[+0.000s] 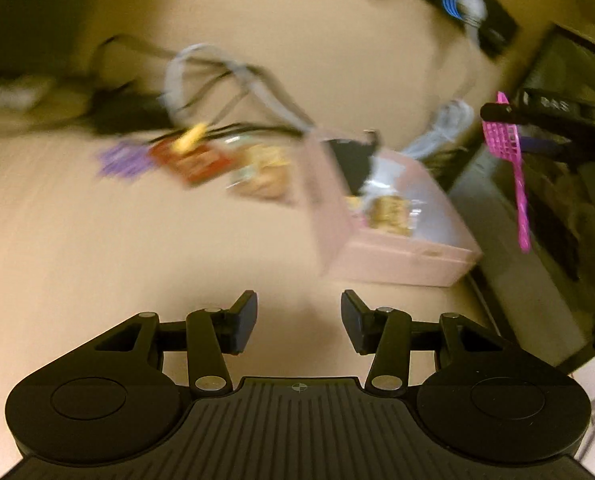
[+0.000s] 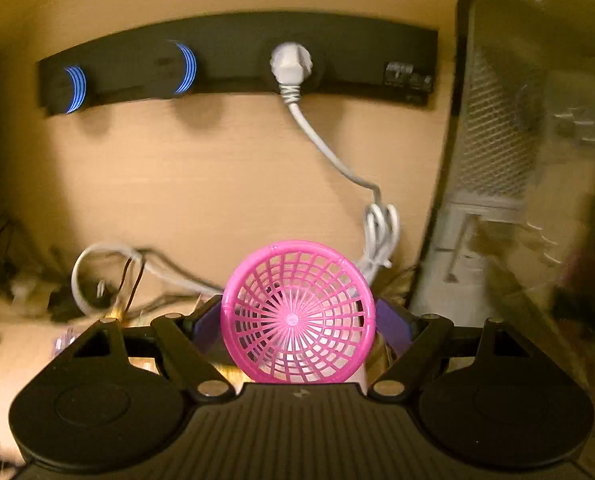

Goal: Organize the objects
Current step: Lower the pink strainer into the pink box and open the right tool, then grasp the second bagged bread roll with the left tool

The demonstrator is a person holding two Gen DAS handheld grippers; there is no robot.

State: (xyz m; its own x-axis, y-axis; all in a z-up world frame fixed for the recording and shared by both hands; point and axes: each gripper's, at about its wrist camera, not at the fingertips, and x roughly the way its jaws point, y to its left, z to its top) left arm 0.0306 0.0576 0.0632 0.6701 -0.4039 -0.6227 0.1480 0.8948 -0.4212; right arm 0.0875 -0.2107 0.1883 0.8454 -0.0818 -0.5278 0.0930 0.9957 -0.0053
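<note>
Between right fingers [image 2: 213, 326], pink mesh basket [image 2: 297, 320]

Open spot: bare tan wooden tabletop [image 1: 97, 248] in front of the left gripper.
In the way, far side: blurry snack packets [image 1: 201, 160] and tangled cables [image 1: 217, 80].
In the way, right side: pale pink open box [image 1: 401, 256], dark case wall [image 1: 537, 280] beside it.
</note>
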